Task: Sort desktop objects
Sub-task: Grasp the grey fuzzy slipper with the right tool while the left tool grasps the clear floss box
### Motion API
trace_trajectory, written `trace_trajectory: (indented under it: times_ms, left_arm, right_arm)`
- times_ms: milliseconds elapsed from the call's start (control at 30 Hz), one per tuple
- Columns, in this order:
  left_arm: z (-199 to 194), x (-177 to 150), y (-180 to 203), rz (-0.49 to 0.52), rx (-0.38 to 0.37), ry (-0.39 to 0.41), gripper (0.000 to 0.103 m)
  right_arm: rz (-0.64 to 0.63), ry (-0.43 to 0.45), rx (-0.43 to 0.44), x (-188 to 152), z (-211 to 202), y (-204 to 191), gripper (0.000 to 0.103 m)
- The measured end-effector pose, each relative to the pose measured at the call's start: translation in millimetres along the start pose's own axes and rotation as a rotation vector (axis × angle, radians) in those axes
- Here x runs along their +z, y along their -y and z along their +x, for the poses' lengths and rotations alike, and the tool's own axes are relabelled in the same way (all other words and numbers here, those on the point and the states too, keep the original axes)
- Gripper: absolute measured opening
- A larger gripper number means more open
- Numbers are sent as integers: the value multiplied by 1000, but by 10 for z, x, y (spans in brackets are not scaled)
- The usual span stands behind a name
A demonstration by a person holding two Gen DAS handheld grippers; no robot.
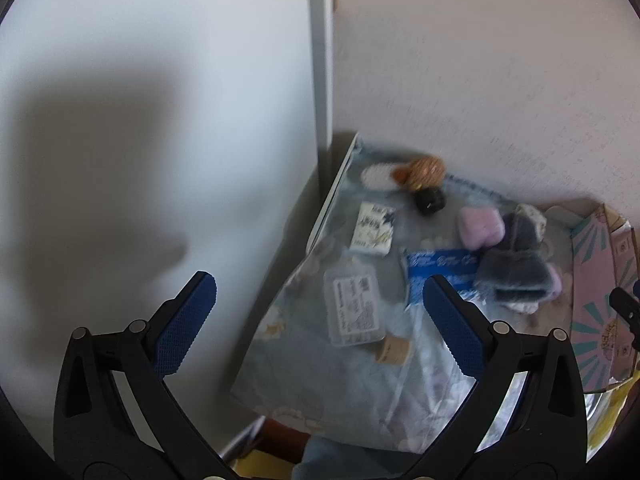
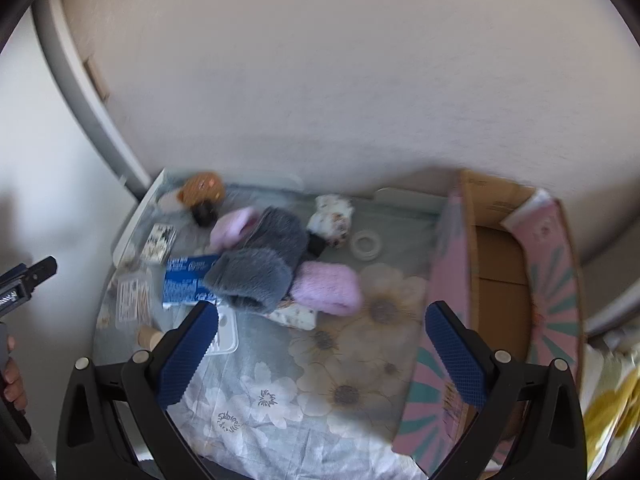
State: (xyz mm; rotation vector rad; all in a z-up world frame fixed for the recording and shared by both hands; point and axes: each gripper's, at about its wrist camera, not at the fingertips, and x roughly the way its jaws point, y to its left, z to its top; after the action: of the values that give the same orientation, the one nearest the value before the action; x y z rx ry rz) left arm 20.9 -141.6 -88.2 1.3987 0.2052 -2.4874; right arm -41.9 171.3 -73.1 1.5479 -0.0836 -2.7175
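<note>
A small table under a floral cloth [image 2: 320, 380] carries scattered items. A grey furry piece [image 2: 260, 268] lies over pink fluffy ones [image 2: 328, 288], beside a blue packet [image 2: 184, 280]. A clear plastic case [image 1: 354, 308], a printed card box [image 1: 374, 228], a small wooden cylinder [image 1: 394, 350], a black object [image 1: 430, 200] and an orange ball [image 1: 426, 170] lie toward the left. A tape ring [image 2: 366, 244] sits near the wall. My left gripper [image 1: 320, 320] hangs open off the table's left edge. My right gripper [image 2: 322, 352] is open above the cloth, empty.
An open pink and teal cardboard box [image 2: 500, 280] stands at the table's right end, with nothing visible inside it. Walls [image 2: 320, 80] close the back and left. A person's hand [image 2: 12, 380] holds the left gripper's handle. A yellow patterned bag [image 2: 612, 408] sits far right.
</note>
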Motion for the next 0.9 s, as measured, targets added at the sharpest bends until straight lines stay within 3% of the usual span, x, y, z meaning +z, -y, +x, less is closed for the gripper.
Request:
trace_trajectory:
  times_ms: [200, 500, 567, 633, 733, 800, 833, 900]
  left_arm:
    - [527, -289, -61, -37, -38, -104, 103]
    - [1192, -407, 197, 11, 1, -184, 103]
    - [1323, -432, 207, 4, 6, -207, 99]
    - [1406, -470, 203, -10, 3, -224, 91]
    - [1456, -528, 177, -29, -45, -236, 78]
    - [1446, -552, 186, -24, -56, -225, 70]
    - [1434, -554, 203, -10, -51, -218, 60]
    - [1423, -548, 234, 12, -48, -213, 57]
  right_arm:
    - [-78, -55, 67, 58, 349, -149, 103]
    - [-194, -109, 128, 177, 911, -367, 101]
    - [-205, -124, 144, 191, 1020, -391, 94]
    - [-195, -153, 158, 203, 1140, -403, 73]
    - [-163, -214, 204, 194, 1298, -405, 51]
    - [-149, -234, 214, 168, 1359, -401, 43]
    - [-142, -236, 221, 162, 1367, -397, 41]
    - [-128, -239, 235, 165, 1374, -395, 38]
